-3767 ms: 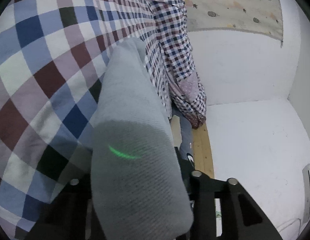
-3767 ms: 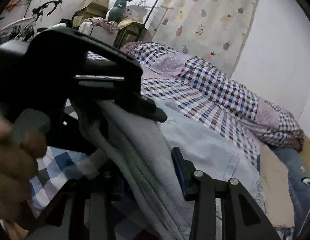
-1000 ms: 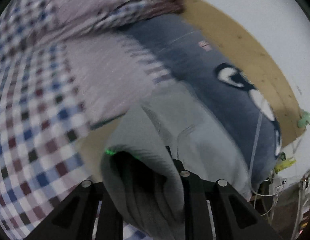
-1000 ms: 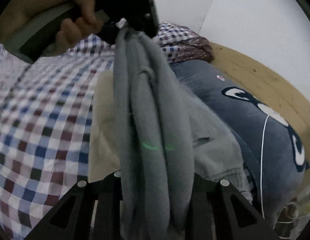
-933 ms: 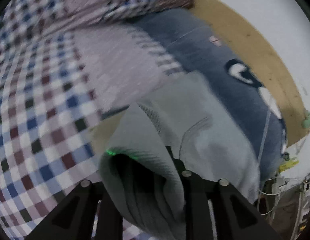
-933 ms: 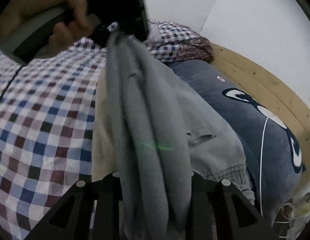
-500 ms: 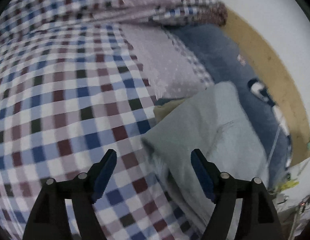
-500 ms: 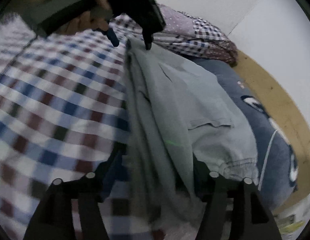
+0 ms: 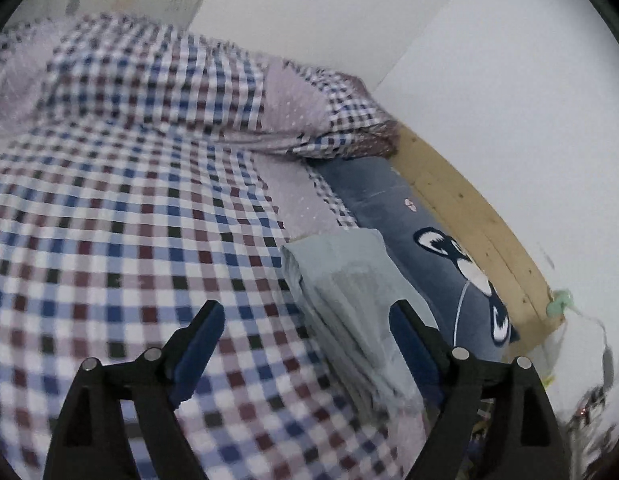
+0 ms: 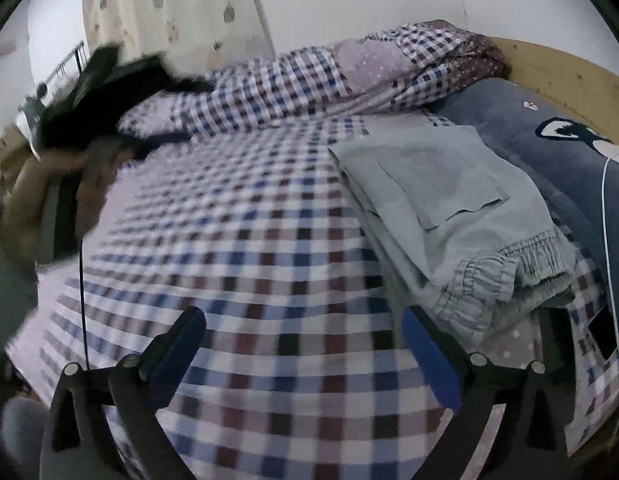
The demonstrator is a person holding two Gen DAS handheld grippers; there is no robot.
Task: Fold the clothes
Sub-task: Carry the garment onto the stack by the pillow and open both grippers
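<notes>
On the checked bedspread (image 10: pixel 249 264), the folded grey trousers (image 10: pixel 461 208) lie flat at its edge, just beside the dark blue pillow (image 10: pixel 549 140) with the animal face, the elastic waistband toward the right wrist camera. Both claws hang above the bed with nothing between the pads: the left gripper (image 9: pixel 305 328) and the right gripper (image 10: pixel 305 336) are opening wide. A hand (image 10: pixel 49 200) grasps the other tool's handle at the left of the right view
</notes>
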